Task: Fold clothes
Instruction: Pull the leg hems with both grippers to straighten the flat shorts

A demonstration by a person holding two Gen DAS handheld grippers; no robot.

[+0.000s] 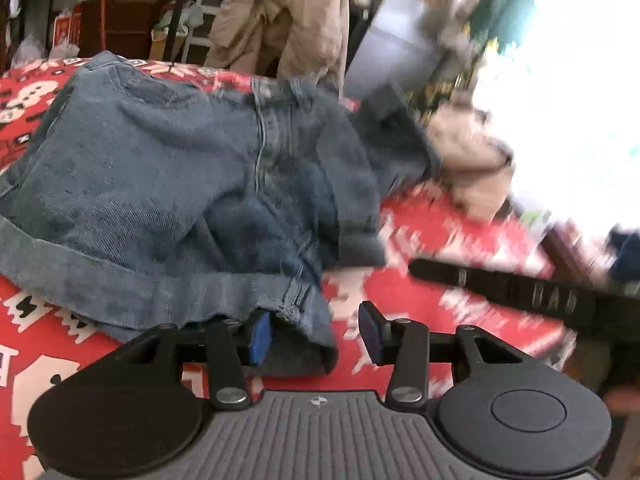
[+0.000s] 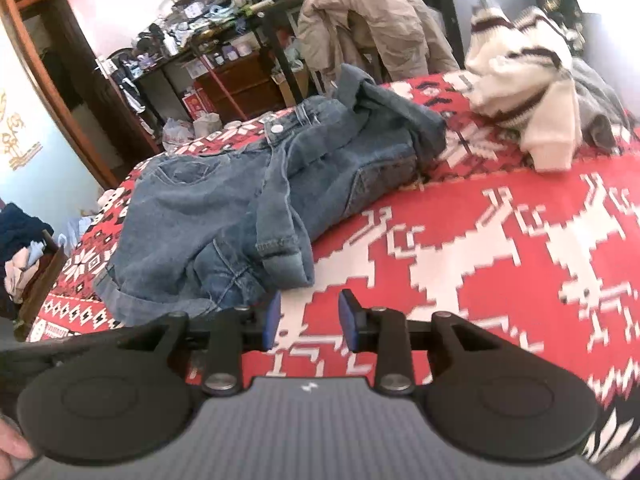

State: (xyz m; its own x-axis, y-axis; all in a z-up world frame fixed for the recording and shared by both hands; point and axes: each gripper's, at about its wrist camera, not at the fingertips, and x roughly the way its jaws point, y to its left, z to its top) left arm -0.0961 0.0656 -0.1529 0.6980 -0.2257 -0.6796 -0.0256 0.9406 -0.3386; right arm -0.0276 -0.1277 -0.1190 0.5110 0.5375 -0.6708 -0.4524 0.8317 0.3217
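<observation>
The blue denim jeans [image 2: 248,200] lie bunched and lumpy on the red-and-white patterned blanket [image 2: 480,240], not flat or tidy; the right gripper [image 2: 308,320] at 6 o'clock gapes, holding nothing; the left gripper [image 1: 316,336] gapes around a hem, not pinching; the white striped sweater [image 2: 520,80] at 1 o'clock is heaped too.

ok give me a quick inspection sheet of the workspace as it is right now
surface: red and white patterned blanket, bare near the right gripper
job's things: denim jeans lying crumpled, not folded
clutter: white striped sweater and grey garment heaped at the far corner
grippers: left gripper open, a jeans hem between its fingers; right gripper open, empty, beside the jeans
cables: nothing seen
surroundings: beige jacket over a chair, crowded shelves, wooden door frame
</observation>
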